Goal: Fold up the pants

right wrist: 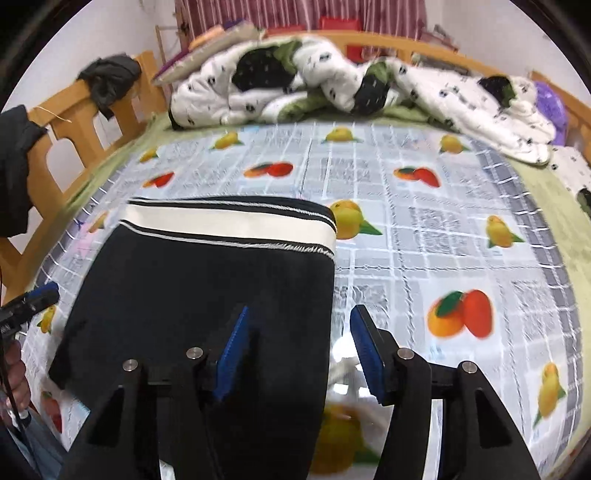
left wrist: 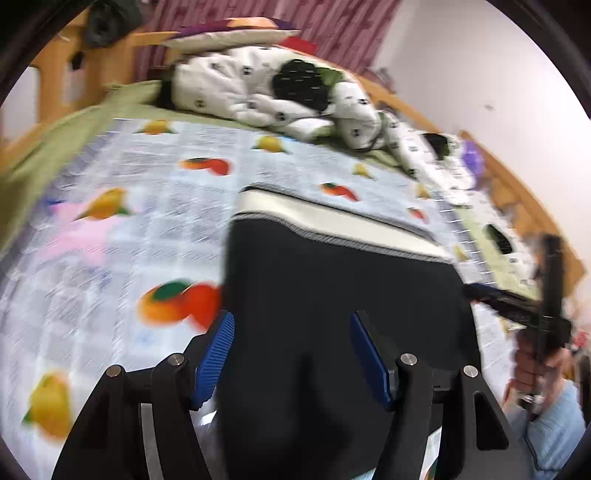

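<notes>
Black pants [left wrist: 332,295] with a white, striped waistband [left wrist: 332,218] lie flat on the fruit-print sheet [left wrist: 129,221], waistband toward the far side. My left gripper [left wrist: 291,350] is open, its blue pads over the near left part of the pants. My right gripper [right wrist: 299,350] is open and straddles the pants' right edge [right wrist: 328,332]; the pants [right wrist: 203,295] fill the left of that view. The right gripper also shows in the left wrist view [left wrist: 517,306], and the left gripper's tip shows in the right wrist view [right wrist: 33,295].
A crumpled white and green quilt [right wrist: 332,85] and pillows [left wrist: 229,33] lie at the far end of the bed. A wooden bed frame [right wrist: 74,122] with dark clothes [right wrist: 110,77] hung on it runs along the left. The views are blurred.
</notes>
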Available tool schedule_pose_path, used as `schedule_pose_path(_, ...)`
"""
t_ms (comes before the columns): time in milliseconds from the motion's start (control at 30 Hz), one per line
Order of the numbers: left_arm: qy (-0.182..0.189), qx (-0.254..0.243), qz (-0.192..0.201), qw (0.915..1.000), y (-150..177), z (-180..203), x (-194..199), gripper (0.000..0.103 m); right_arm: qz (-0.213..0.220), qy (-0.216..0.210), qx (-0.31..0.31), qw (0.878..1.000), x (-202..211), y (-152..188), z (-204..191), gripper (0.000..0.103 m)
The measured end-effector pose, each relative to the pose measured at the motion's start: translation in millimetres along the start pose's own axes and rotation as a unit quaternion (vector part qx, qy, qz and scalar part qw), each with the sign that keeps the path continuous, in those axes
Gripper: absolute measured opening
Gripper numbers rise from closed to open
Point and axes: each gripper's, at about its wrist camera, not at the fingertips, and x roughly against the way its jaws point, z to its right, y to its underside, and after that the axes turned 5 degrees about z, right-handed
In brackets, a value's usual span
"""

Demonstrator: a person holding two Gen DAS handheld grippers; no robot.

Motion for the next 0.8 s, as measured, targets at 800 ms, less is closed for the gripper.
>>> schedule_pose_path(800,-0.03,0.033,-0.046,0.9979,-74,-51,-121,0.023,0.017,-0.083,-0.039,0.996,-100,-70,22,0.015)
